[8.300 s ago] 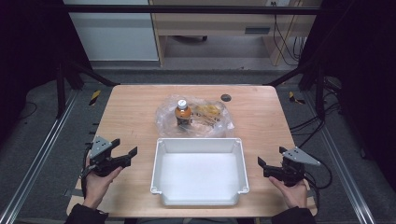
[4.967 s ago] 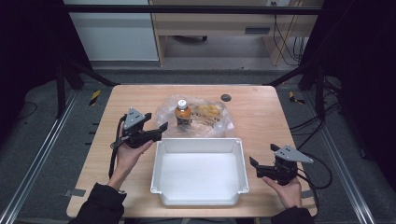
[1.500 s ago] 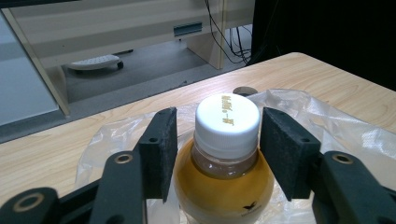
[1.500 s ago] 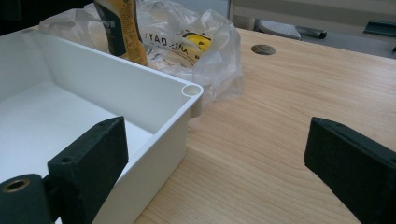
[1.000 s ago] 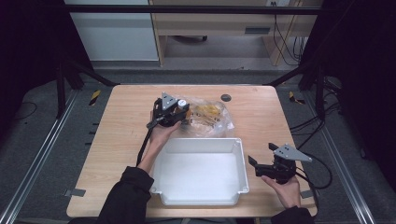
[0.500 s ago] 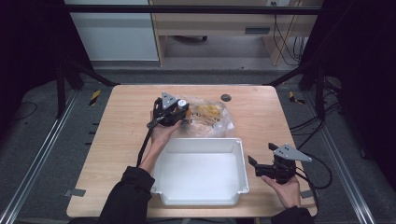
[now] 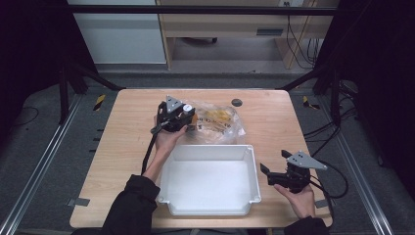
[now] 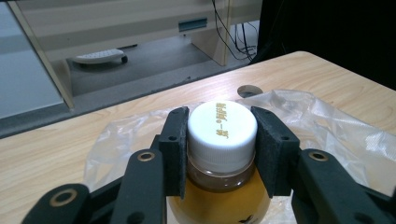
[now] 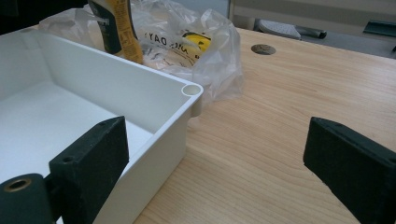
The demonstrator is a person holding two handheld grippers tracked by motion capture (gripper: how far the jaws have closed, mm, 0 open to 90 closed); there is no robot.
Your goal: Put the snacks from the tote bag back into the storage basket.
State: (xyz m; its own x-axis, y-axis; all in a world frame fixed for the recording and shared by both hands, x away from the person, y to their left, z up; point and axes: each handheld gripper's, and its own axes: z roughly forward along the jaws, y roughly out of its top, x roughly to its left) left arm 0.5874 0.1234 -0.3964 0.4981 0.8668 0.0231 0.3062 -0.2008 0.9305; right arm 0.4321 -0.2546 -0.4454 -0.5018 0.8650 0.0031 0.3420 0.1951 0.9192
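Two grippers in play, one of them busy. Left gripper (image 7: 186,110) in the upper middle of the high view: closed on the bottle (image 8: 219,198), pads pressed flat against opposite sides of its white cap (image 8: 222,125), jaws no wider than the cap itself. Bottle upright, amber contents visible below the cap, standing amid the clear bag (image 7: 221,123) just above the far rim of the bin (image 7: 209,150). Hard to tell whether inside the bag's mouth or merely on top of the plastic.

Right gripper (image 7: 274,162) at the lower right of the high view: jaws spread wide, holding nothing, resting near the bin's right wall above the bare table (image 7: 122,147).

Step in hand, by the look of it: the grasp itself, now made, with the lift out of the bag not yet begun and the bin empty.

Next move, as a judgement: straight up first, high enough to pull clear of the loose plastic and over the bin's rim, then toward the bottom of the frame and down onto the white floor of the bin. Worth watching for the bag clinging and trailing along. Also worth a firm squeeze, given a smooth round cap and a heavy full body hanging below.
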